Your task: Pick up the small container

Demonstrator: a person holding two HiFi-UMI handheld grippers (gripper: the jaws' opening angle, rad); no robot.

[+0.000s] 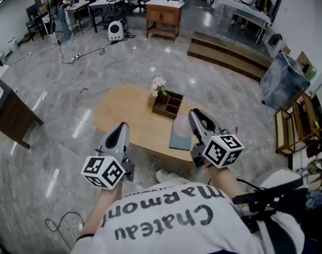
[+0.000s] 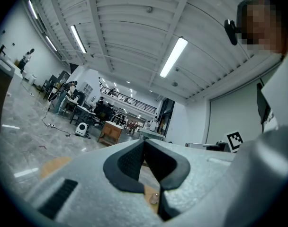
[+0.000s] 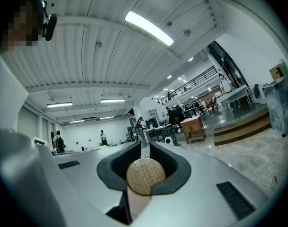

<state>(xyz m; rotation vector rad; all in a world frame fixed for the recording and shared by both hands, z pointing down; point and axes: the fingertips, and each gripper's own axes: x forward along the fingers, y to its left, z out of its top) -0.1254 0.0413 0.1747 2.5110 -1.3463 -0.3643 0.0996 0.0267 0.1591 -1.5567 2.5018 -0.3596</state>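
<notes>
Jaws of the right gripper (image 3: 145,146) clamp the small container (image 3: 145,175), which sits lodged in the hollow just behind the tips. Its round, tan, woven-looking face is turned to that gripper's camera. Jaws of the left gripper (image 2: 144,144) are pressed together at the tips, with nothing between them.

From the head view, both grippers hang in the air close in front of the person's white printed shirt (image 1: 166,218). Their marker cubes face the body and their tips point toward the near edge of an oval wooden worktop (image 1: 124,115). A grey marble floor (image 1: 60,142) surrounds the worktop.

A grey-green mat (image 1: 178,137) lies at the worktop's near edge, just beside the right gripper. Beyond it, toward the far edge, sits a dark wooden tray (image 1: 174,106) divided into compartments. Pink flowers (image 1: 158,83) stand at the tray's far-left corner.

Farther off across the floor are a wooden cabinet (image 1: 163,16) and a low stepped platform (image 1: 227,54).
</notes>
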